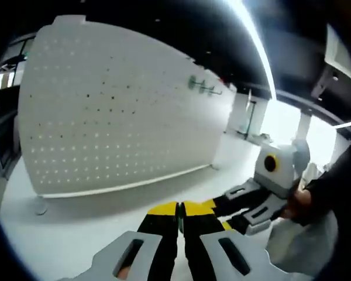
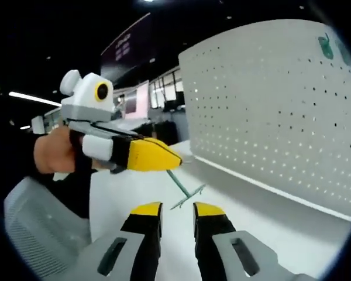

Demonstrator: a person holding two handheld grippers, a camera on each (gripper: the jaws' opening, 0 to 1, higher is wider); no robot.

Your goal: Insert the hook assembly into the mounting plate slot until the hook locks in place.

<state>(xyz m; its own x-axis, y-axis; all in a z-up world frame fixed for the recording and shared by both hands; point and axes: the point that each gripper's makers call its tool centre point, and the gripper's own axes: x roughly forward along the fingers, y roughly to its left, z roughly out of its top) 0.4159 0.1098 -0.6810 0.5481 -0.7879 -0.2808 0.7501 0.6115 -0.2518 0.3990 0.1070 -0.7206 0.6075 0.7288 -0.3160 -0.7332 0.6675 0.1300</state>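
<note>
Now the big white pegboard (image 1: 123, 111) is standing upright on the white table (image 1: 76, 234), filling most of the left gripper view, and it is rising again at the right of the right gripper view. High on its far end a few hooks (image 1: 203, 86) are already hanging from the holes. The left gripper (image 2: 164, 157) is reaching in from the left of the right gripper view, a hand (image 2: 52, 153) wrapped round it, its yellow-tipped jaws clenched on a thin green wire hook (image 2: 184, 188) that is trailing down and away from the tips, hanging over the table and well short of the board. In its own view those jaws are pressed together, and the hook itself is too hidden there to make out. The right gripper (image 2: 176, 213) is waiting released, a clear gap between its jaws, nothing in them, its tips sitting just below the dangling hook. The danger from here, I reckon, is that the wire is gripped only at one end, so it could swivel in the jaws as it is meeting the board and miss its holes or slip out altogether; a hard push could also be rocking the board on its feet. There is no box or bin in play.
</note>
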